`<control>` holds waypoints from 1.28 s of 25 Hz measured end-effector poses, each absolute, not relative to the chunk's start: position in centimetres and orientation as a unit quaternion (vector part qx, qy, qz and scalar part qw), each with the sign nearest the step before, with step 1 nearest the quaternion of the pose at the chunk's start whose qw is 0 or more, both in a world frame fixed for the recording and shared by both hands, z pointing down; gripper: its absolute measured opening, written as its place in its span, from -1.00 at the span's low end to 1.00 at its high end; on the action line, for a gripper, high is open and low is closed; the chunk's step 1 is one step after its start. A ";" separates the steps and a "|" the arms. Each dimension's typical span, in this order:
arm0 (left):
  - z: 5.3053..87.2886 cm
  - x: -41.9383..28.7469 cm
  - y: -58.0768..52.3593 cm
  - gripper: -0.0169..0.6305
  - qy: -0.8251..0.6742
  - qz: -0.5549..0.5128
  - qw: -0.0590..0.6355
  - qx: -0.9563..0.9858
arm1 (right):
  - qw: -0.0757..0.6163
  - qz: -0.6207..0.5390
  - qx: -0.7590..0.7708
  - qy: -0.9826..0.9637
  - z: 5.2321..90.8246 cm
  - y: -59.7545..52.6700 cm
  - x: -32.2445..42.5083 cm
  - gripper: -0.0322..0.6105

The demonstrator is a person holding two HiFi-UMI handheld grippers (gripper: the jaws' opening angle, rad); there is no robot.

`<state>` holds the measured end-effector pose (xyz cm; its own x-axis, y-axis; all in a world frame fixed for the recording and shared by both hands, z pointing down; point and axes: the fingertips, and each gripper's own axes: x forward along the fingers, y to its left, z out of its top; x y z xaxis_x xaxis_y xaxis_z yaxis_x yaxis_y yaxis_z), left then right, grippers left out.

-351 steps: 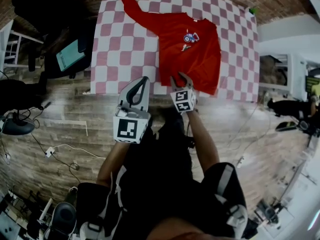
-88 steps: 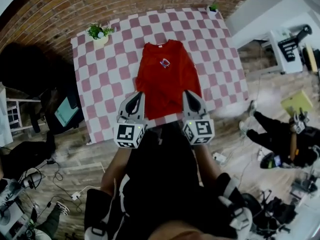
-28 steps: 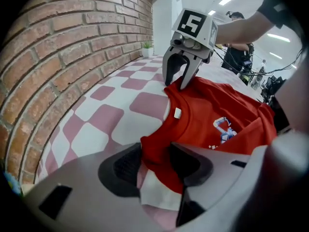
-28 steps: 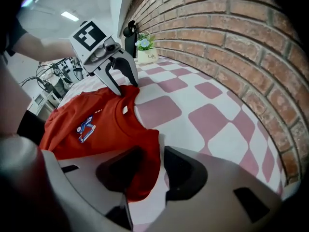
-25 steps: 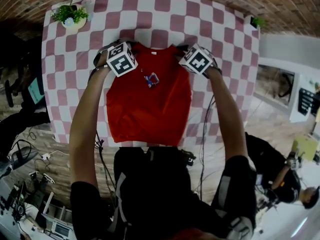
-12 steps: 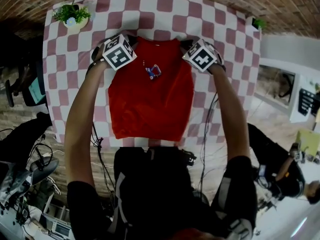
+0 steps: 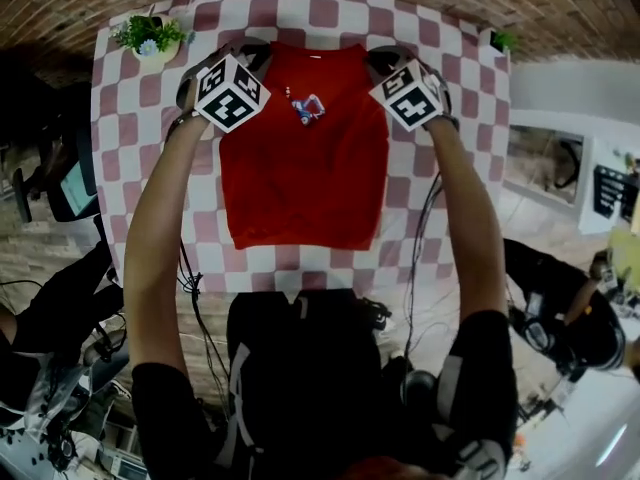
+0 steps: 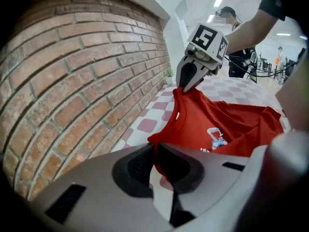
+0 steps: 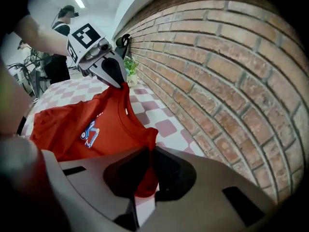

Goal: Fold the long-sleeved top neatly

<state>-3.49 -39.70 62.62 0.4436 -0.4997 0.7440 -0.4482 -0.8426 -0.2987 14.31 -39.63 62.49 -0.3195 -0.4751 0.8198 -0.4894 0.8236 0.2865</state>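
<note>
Red top point(image 7: 305, 178) lies lengthwise down the middle of the checked worktop point(image 7: 440, 198), collar end toward the brick wall point(image 8: 72, 81), hem toward the person. Sleeves look tucked in already, so it reads as a plain rectangle w/ the chest print point(image 7: 307, 106) facing up.

Left hand-held gripper point(image 8: 155, 164) has just been closing: jaws narrow, pinched on one shoulder corner, red cloth bunched btwn the pads. Right hand-held gripper point(image 9: 146, 170), same story, just been closing, clamped on the other shoulder. Both corners are tented up off the cloth; the rest drapes down to the worktop.

Handling, as I judge it: light, soft, no stiffness at all. It'll sag in the middle and swing if carried fast, and the tucked sleeves could slip out. Shoulder corners look like the right hold, provided each pinch catches every layer; keep it taut across the collar. Little plant pot point(image 7: 153, 38) sits near the left corner, apart from the cloth.
</note>
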 end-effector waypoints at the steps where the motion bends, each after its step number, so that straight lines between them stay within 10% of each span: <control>1: 61.7 -3.5 -39.3 -0.85 0.279 -0.444 0.041 -0.850 | 0.500 0.001 0.302 -0.812 61.6 -39.2 14.3 -0.79; 32: 52.8 -4.5 -6.2 -0.85 0.239 -0.370 0.159 -0.884 | 0.436 -0.039 0.423 -0.793 54.6 -4.8 13.6 -0.80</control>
